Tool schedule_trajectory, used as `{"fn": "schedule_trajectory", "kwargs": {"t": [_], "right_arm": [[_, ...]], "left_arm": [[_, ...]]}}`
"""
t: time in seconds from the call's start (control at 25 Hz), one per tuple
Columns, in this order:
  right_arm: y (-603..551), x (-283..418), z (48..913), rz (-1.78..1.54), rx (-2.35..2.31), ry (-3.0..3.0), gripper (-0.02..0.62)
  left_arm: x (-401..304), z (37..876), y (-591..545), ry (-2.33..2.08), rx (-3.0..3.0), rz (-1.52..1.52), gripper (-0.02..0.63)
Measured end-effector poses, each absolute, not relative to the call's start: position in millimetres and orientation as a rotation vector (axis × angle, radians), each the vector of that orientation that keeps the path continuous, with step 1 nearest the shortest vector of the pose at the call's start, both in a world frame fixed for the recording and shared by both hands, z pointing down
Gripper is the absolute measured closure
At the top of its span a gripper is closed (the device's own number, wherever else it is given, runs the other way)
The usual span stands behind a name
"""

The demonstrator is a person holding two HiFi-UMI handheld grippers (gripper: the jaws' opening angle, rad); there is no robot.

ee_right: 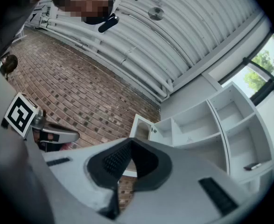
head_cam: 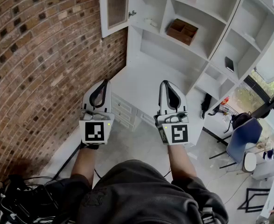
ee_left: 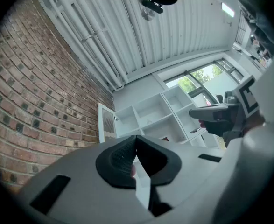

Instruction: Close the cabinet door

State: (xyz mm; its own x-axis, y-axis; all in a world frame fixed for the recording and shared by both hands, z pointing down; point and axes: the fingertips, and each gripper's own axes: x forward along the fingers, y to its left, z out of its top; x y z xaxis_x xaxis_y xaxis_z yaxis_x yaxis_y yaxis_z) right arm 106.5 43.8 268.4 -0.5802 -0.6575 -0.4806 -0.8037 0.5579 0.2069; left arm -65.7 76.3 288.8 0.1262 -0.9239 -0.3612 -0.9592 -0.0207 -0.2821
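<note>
Nothing done yet: the cabinet door [head_cam: 114, 8] hangs wide open at the upper left corner of the white cabinet [head_cam: 151, 45], swung out toward the brick wall [head_cam: 43, 55]. The compartment behind it is fully exposed. You've got both tools raised in front of you and angled upward, side by side and well short of that door. Your left claw [head_cam: 104, 84] is pinched together at the tips with nothing in it. Your right claw [head_cam: 166, 84] is the same, fully together and empty. Neither one touches the door or the shelves. By the look of it, the whole job is ahead of you: step in, reach up to the door's free edge, and push it round until it sits flush against the frame.
</note>
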Motion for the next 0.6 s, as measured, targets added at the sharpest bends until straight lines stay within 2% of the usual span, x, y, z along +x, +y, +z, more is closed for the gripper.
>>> {"fn": "schedule_trajectory", "kwargs": {"t": [0.6], "right_arm": [[41.5,101.7,271.1,0.616,-1.168,2.46,0.594]], "left_arm": [[-70.1,290.1,73.6,1.83,-1.961,0.121,0.604]]}}
